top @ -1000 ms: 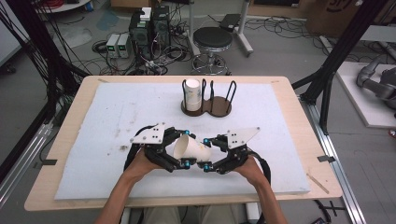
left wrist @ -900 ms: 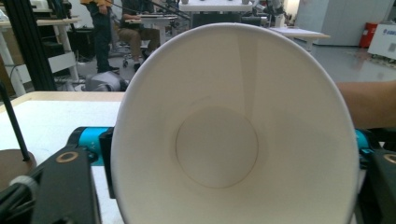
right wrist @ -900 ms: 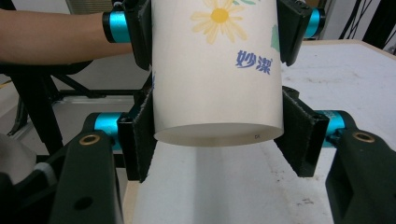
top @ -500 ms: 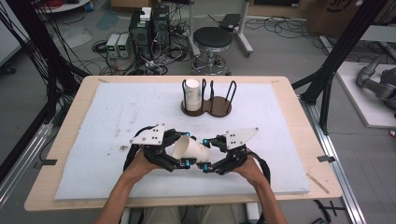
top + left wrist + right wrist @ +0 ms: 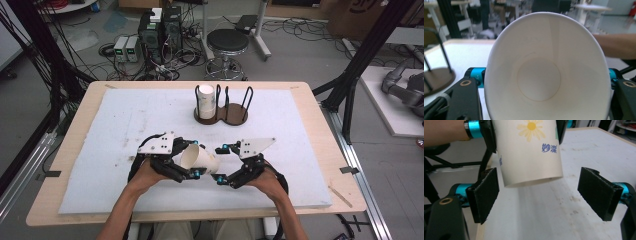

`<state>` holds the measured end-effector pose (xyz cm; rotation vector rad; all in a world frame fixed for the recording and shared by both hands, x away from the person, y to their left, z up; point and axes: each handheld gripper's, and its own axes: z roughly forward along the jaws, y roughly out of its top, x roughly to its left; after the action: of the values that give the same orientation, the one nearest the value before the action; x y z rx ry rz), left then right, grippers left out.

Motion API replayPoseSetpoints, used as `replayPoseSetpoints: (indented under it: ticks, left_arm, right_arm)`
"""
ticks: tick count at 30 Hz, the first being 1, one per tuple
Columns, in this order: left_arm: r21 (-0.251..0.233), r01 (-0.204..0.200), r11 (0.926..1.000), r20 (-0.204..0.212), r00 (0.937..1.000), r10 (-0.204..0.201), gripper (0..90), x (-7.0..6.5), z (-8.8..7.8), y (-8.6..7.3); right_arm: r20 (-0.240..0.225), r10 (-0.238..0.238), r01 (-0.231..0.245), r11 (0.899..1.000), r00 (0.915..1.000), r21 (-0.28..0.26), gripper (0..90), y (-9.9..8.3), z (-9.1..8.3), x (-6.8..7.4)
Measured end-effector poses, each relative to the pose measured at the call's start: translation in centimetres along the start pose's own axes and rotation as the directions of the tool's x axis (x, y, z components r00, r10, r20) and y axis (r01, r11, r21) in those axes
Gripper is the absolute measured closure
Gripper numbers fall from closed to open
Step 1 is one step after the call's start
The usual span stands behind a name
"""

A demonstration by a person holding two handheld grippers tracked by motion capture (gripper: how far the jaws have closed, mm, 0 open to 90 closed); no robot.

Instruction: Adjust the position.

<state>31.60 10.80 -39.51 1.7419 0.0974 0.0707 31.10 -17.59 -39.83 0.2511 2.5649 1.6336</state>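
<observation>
- While the left tongs (image 5: 192, 170) are clenched on the paper cup (image 5: 198, 160), the cup lies on its side just above the white mat (image 5: 125, 125) of the table (image 5: 320, 130), near its front edge, between the person's two hands.
- In the left gripper view the cup's open mouth (image 5: 546, 75) faces the camera, its round bottom seen inside, with a black jaw pressed on each side of the wall.
- The right tongs (image 5: 220, 162) stand released: their jaws have just been opening, and in the right gripper view the two black pads (image 5: 485, 193) sit apart from the cup's bottom end (image 5: 529, 152), which hangs between and beyond them without touching either.
- That view shows a yellow daisy print and blue characters on the cup's side.
- Farther back on the mat stands a dark wooden cup holder (image 5: 222, 112) with wire loops; another white cup (image 5: 206, 100) stands upright in its left place, well apart from the hands.
</observation>
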Motion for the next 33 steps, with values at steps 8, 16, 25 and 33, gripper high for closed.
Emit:
replayPoseSetpoints:
  ticks: [8,16,25,33]
  left_arm:
    - [0.136,0.014,0.9905,-0.046,0.9989,-0.008,30.2,1.4,-0.6,0.3]
    - [0.262,0.036,0.9643,-0.09,0.9958,-0.012,30.0,3.3,-1.4,0.7]
    - [0.392,0.03,0.9193,-0.111,0.9937,0.015,30.0,5.4,-1.9,1.7]
    - [0.528,0.024,0.849,-0.121,0.9916,0.046,30.0,6.9,-2.1,2.0]
  right_arm:
    - [0.148,0.05,-0.053,0.998,0.9877,0.015,17.9,-1.4,-1.4,-0.5]
    - [0.302,0.124,-0.134,0.991,0.9452,0.012,18.0,-3.5,-3.1,-1.2]
    - [0.482,0.186,-0.22,0.975,0.856,0.014,18.0,-5.9,-5.1,-1.7]
    - [0.576,0.207,-0.27,0.962,0.7907,0.025,18.0,-7.6,-6.0,-1.6]
